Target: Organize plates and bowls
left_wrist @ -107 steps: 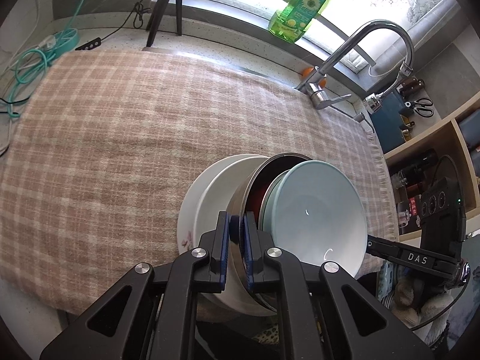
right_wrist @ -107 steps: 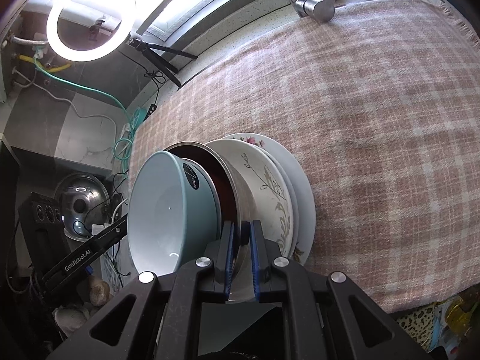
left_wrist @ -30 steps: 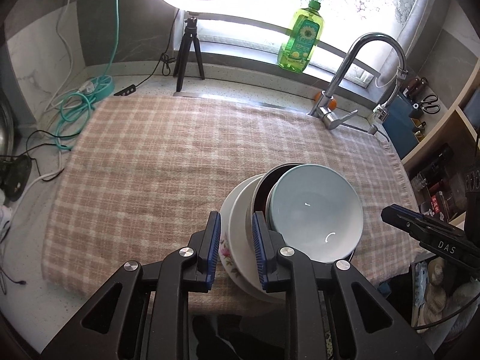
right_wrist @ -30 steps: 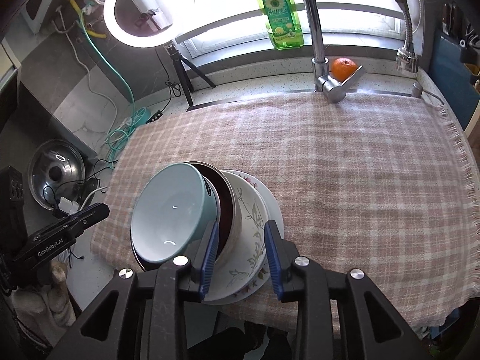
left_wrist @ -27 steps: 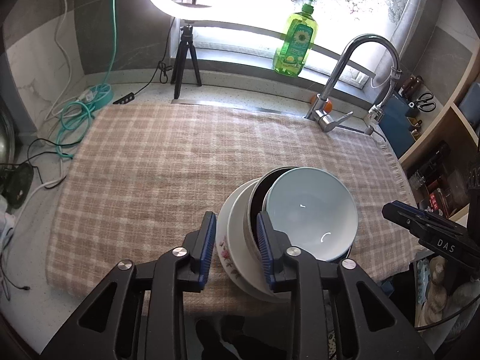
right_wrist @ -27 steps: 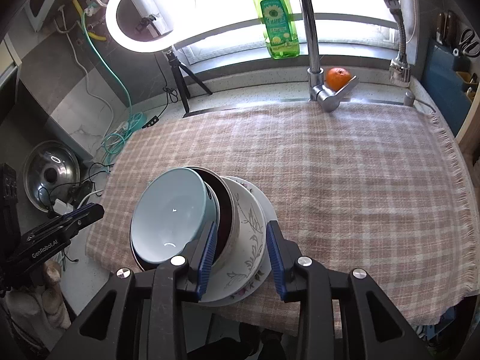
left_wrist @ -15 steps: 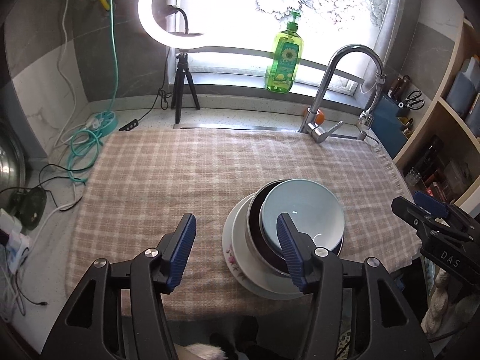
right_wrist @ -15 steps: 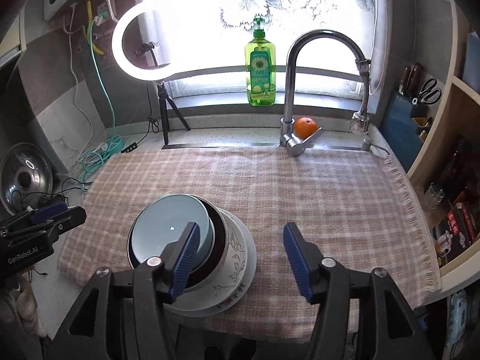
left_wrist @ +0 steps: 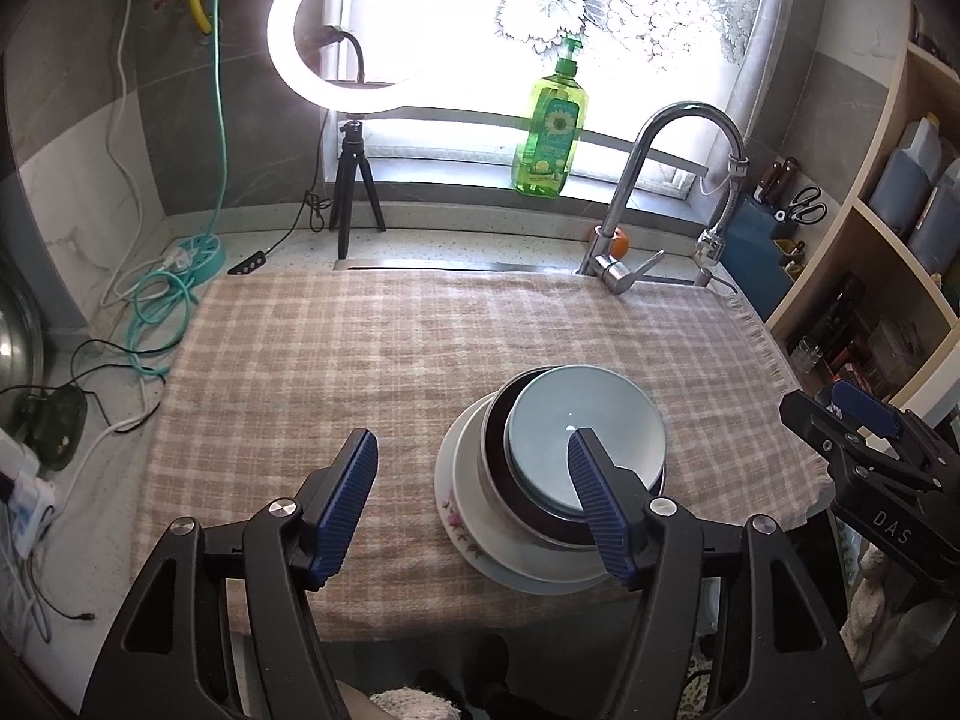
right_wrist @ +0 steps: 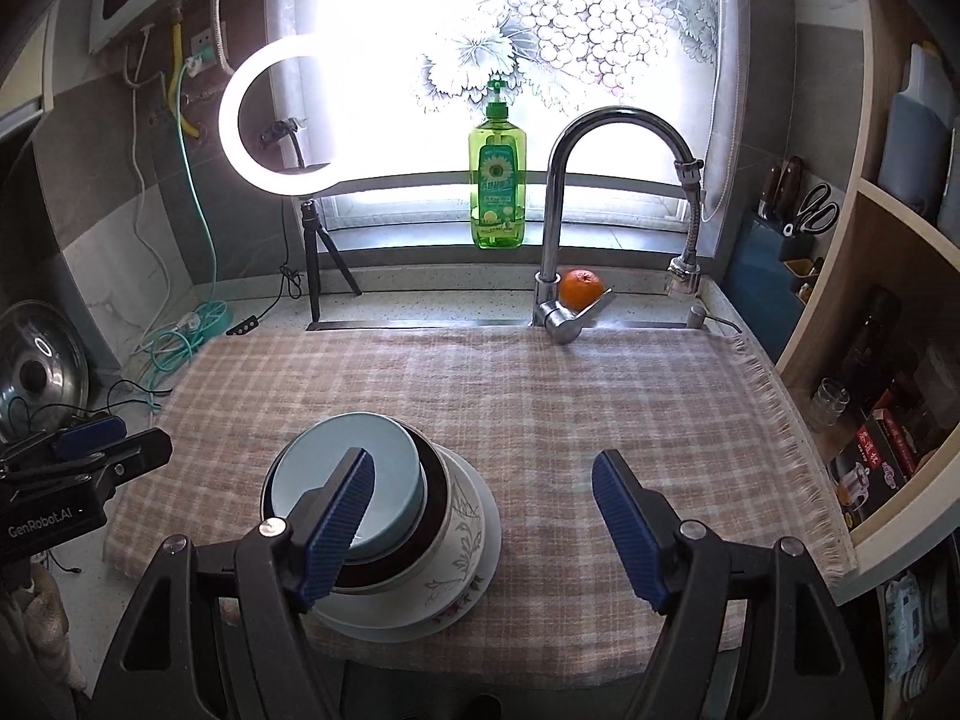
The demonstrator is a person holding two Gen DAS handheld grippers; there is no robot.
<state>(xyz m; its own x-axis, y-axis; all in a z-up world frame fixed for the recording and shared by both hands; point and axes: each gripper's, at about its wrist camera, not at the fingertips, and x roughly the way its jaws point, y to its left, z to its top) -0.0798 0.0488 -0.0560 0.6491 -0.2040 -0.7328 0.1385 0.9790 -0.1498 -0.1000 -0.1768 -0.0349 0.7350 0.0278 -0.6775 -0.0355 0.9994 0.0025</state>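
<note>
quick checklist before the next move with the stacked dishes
1. Left gripper free: ok. Its fingers have just been opening, stand wide, and nothing is pressed between them.
2. Right gripper free: ok. Open, and it grips nothing.
3. Stack nested: ok. The light blue bowl sits in the dark bowl, inside the floral bowl, on the white plate.
4. Stack level: cannot tell. The blue bowl sits off-centre, toward the right gripper's side in the left wrist view.
5. Stack resting on the checked cloth: ok, though near its front edge.
6. Room farther back on the cloth: ok.
</note>
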